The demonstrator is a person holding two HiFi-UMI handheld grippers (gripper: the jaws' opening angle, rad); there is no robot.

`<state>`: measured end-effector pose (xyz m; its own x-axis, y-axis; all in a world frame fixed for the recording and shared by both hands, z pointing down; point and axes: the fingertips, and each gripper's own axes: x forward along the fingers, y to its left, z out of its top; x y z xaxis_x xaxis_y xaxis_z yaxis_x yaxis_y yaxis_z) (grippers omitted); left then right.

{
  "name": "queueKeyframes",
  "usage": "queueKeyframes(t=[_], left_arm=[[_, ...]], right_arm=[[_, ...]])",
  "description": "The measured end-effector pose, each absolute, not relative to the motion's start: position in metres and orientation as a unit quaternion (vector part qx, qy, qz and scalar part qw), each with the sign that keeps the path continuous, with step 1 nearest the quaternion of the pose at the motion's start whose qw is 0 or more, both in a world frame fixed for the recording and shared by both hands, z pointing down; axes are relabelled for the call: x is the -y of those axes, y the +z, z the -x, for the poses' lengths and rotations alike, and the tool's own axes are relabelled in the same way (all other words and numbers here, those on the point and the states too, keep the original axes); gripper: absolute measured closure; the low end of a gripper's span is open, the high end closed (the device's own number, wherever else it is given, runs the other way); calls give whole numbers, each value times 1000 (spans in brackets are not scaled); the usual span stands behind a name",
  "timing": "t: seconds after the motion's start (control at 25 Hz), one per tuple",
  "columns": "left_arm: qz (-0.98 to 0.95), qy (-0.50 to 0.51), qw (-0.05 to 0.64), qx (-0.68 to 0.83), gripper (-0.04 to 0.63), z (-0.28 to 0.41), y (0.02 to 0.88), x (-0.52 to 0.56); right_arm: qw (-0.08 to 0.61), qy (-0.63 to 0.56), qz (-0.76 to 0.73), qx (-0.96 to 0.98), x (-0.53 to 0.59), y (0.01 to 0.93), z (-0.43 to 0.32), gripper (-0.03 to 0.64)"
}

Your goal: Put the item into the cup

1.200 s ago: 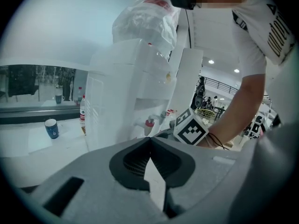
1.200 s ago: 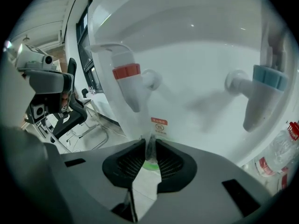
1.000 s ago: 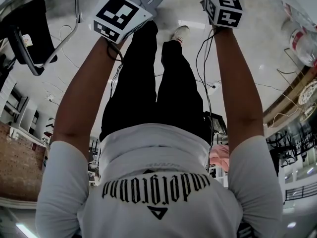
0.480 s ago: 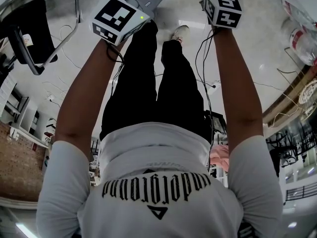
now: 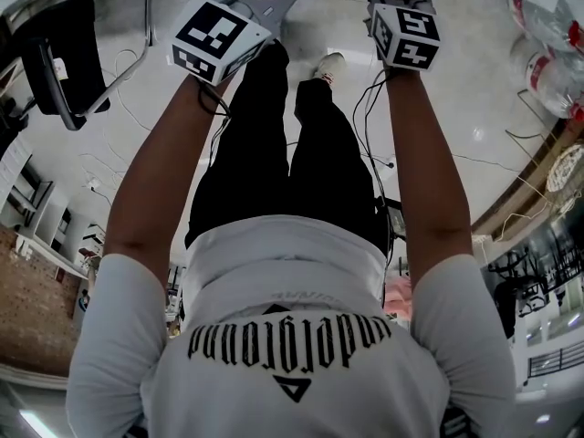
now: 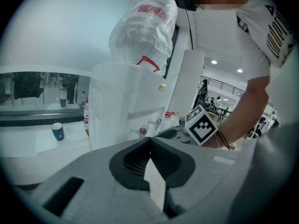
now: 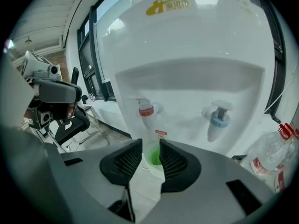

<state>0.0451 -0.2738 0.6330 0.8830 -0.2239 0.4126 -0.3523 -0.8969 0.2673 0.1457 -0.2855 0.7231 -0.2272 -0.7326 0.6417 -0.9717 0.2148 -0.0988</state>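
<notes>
Nearest, the right gripper point(image 7: 150, 146). Its claw stands apart and has just been closing in a little from its widest. No pad presses on anything.

Through the gap, below the tips, a white cup point(image 7: 152, 168) stands under the red tap point(image 7: 145, 111) of a water dispenser point(image 7: 196, 45). Something green point(image 7: 153, 155) shows inside its mouth. I take that for the item, already in the cup, though it could be the cup's own lining.

Left gripper point(image 6: 150, 143): jaws together, nothing between them, aimed past the dispenser's side.

Handling, as judgement:
- The green thing looks small and probably light. I cannot tell whether it is stiff or soft.
- If it needs lifting again, pinch it from above through the cup mouth.
- The cup looks thin-walled and light, so it would tip or dent easily. Hold it gently at mid-wall and avoid nudging the rim.

Farther off, a blue tap point(image 7: 217, 120), with a spare water bottle point(image 7: 268, 160) beside the dispenser.

What each view gives:
- Only the right gripper view shows the cup and taps.
- The left gripper view adds the bagged bottle point(image 6: 142, 29) on top of the dispenser and a blue mug point(image 6: 57, 131) on a far counter.
- The head view shows only the person's arms, the marker cubes point(image 5: 219, 36) and the floor, with no cup and no jaws.
</notes>
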Motion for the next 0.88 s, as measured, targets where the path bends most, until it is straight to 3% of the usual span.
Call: queueKeyframes(t=[0.48, 0.88], left_arm=[[-960, 164, 153, 167, 580, -46, 553, 250], [-961, 124, 146, 197, 581, -24, 439, 232]], right_arm=[[231, 193, -554, 777, 244, 598, -130, 582], [197, 145, -527, 814, 208, 463, -105, 597]])
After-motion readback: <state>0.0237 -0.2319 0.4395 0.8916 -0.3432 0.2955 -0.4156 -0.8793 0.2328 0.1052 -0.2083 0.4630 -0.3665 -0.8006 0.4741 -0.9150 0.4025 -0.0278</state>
